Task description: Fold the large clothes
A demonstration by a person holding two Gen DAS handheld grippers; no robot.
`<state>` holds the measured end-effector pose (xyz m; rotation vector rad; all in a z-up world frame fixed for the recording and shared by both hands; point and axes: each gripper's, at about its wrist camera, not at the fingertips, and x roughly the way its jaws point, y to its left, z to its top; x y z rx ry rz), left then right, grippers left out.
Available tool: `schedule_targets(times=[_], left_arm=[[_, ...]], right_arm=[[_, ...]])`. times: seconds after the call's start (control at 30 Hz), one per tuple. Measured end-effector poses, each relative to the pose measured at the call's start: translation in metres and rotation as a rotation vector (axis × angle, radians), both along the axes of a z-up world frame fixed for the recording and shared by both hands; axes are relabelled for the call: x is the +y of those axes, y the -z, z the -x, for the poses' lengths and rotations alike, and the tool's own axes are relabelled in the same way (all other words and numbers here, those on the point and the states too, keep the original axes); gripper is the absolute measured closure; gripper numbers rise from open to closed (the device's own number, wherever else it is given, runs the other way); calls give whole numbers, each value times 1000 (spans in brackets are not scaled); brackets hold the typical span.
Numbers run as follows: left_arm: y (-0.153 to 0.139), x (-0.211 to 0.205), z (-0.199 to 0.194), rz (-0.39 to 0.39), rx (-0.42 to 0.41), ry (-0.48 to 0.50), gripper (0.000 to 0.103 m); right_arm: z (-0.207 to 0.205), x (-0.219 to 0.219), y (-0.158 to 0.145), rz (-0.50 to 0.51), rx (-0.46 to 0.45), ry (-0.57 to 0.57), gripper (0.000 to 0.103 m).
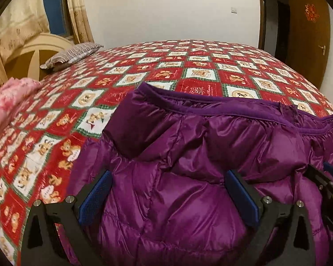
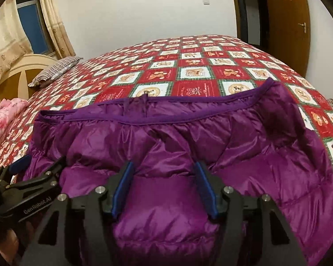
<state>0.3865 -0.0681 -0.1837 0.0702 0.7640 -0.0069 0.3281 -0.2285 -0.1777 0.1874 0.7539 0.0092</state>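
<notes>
Garment: a purple down jacket (image 1: 188, 155) lies spread on the bed (image 1: 188, 71), its trimmed edge (image 2: 188, 108) running across the far side of the fabric.
Left tool (image 1: 168, 197): jaws stand wide apart over the padded cloth, the fabric bulging between the blue pads (image 1: 95, 197); nothing is pinched.
Right tool (image 2: 164, 188): jaws likewise parted, a puffed fold of the jacket between the pads, not clamped.
Tool spacing: the two sit side by side, close; each shows at the edge of the other's view.
Bedspread: red and white checks with bear prints, bare beyond the jacket's far edge, wide room there.
Left side: a pink quilt (image 1: 8, 104) bunched at the bed's edge, near the jacket but apart from it.
Far left corner: a striped pillow (image 1: 73, 55) against a cream headboard (image 1: 33, 51), well apart.
Beyond: curtains (image 2: 53, 22), white wall, a brown door (image 2: 295, 22) on the right.
</notes>
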Motion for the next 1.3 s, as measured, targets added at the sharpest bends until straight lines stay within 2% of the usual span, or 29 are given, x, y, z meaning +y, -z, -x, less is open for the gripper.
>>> schedule_targets(times=[0.77, 1.13, 1.23, 1.3], left_arm=[[9, -6, -1, -36, 20, -5, 1], [13, 3, -6, 37, 68, 15, 1], [13, 0, -8, 21, 79, 17, 1], [8, -3, -6, -18, 92, 21, 1]], right_arm=[[-11, 10, 9, 65, 56, 9, 37], [-12, 12, 11, 84, 64, 11, 36], [-13, 13, 11, 91, 68, 13, 36], [-14, 14, 10, 102, 79, 10, 36]])
